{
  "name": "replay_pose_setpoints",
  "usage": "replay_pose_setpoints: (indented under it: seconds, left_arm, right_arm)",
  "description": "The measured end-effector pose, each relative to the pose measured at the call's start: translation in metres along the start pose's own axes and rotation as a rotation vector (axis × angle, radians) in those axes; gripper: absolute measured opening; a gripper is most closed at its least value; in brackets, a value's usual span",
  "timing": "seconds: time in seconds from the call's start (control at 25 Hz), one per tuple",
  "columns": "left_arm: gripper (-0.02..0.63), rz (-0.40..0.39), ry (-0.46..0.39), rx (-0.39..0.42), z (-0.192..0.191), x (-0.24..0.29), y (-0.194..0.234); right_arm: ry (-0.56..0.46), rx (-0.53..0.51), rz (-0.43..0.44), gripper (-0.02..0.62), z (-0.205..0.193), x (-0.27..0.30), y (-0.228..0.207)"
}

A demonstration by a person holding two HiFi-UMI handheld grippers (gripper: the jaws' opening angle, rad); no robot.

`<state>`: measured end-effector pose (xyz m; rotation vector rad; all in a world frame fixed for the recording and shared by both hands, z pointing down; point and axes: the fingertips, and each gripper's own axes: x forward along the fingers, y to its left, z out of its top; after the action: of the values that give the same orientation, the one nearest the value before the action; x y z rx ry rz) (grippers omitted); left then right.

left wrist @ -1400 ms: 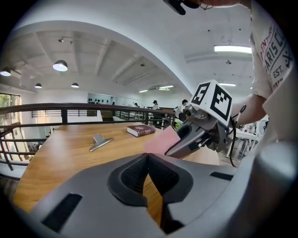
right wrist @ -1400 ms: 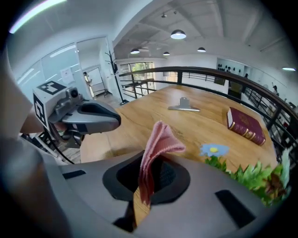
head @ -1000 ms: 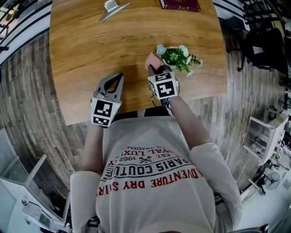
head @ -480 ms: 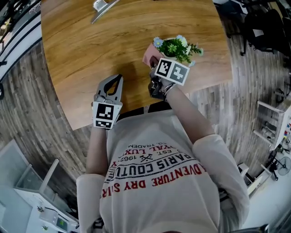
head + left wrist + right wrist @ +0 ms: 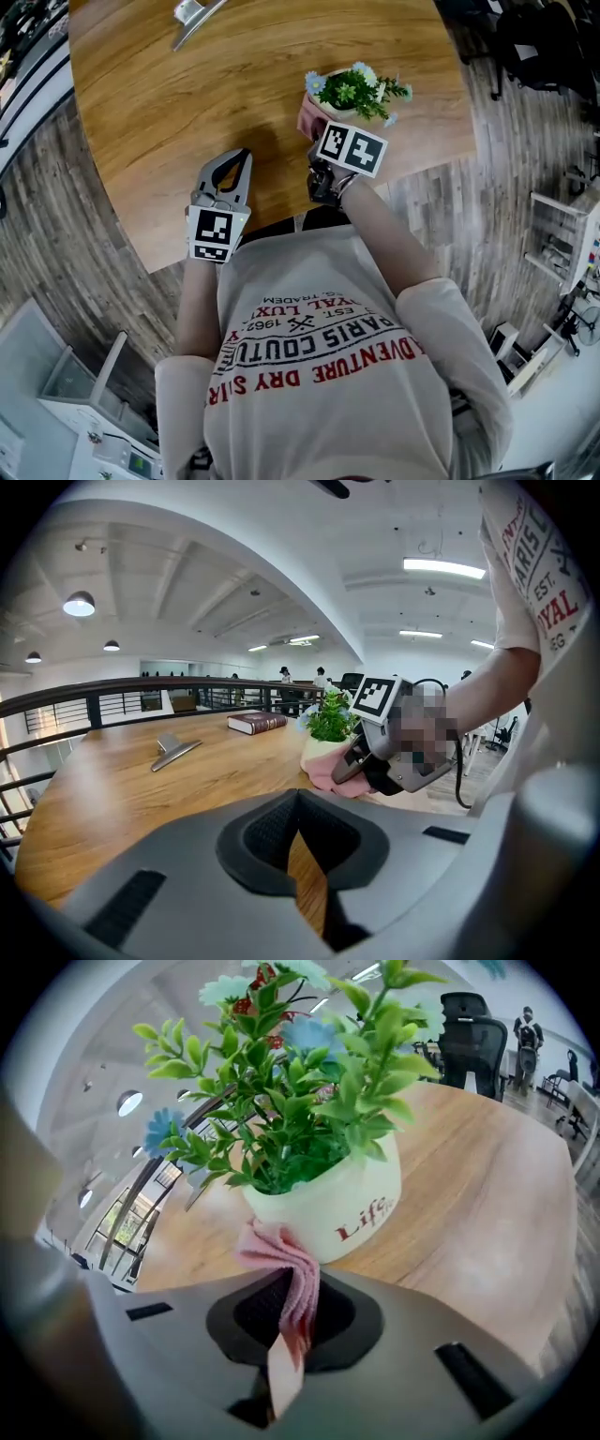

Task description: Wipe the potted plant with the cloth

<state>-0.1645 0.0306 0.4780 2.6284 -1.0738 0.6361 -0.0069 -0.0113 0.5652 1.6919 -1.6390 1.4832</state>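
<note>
The wooden table has a smooth, warm grain and rounded corners. The potted plant stands upright on it near the edge closest to the person. Its long axis runs vertically, with leafy green plastic-looking stems and pale blue flowers rising from a glossy cream pot. The pot is round, wider at the rim, and printed "Life" in red on the side facing the right gripper.

That gripper's grey jaws are clamped on the pink cloth. The cloth is soft and folded into a pleated strip that runs straight ahead from the jaws, and its far end presses on the pot's lower wall.

The left gripper rests low over the table well to the plant's left, pointing away from the person. Its jaws are fully together with nothing between them.

Farther off lie a dark red book and a silvery metal piece.
</note>
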Motion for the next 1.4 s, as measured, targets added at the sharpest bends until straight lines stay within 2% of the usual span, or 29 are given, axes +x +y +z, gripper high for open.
replay_pose_setpoints:
  seconds: [0.24,0.64,0.76,0.92,0.96,1.04,1.08,1.24,1.4]
  left_arm:
    - [0.015,-0.033,-0.006,0.011,0.004,0.009,-0.012]
    - [0.015,-0.085,-0.001,0.013,0.010,0.030,-0.037]
    - [0.017,-0.097,-0.012,-0.009,0.016,0.039,-0.045]
    - [0.023,-0.124,-0.003,-0.015,0.021,0.055,-0.059]
    - [0.060,-0.126,0.000,-0.011,0.022,0.060,-0.062]
    - [0.255,-0.124,-0.002,-0.018,0.026,0.070,-0.068]
    - [0.293,-0.117,-0.007,-0.025,0.029,0.075,-0.070]
    - [0.389,-0.051,-0.047,-0.055,0.040,0.097,-0.071]
    - [0.451,-0.005,-0.048,-0.059,0.045,0.123,-0.071]
  right_arm:
    - [-0.009,0.000,-0.068,0.037,-0.002,-0.013,-0.026]
    - [-0.008,0.023,-0.109,0.037,-0.007,-0.036,-0.073]
    - [-0.010,-0.056,-0.125,0.037,-0.001,-0.047,-0.084]
    - [-0.061,-0.247,-0.148,0.037,0.018,-0.063,-0.100]
    - [-0.074,-0.298,-0.153,0.037,0.024,-0.065,-0.104]
    - [-0.100,-0.399,-0.174,0.037,0.038,-0.071,-0.113]
    - [-0.109,-0.440,-0.185,0.037,0.044,-0.073,-0.118]
    - [-0.115,-0.528,-0.196,0.037,0.064,-0.077,-0.137]
    - [-0.093,-0.543,-0.172,0.037,0.081,-0.069,-0.153]
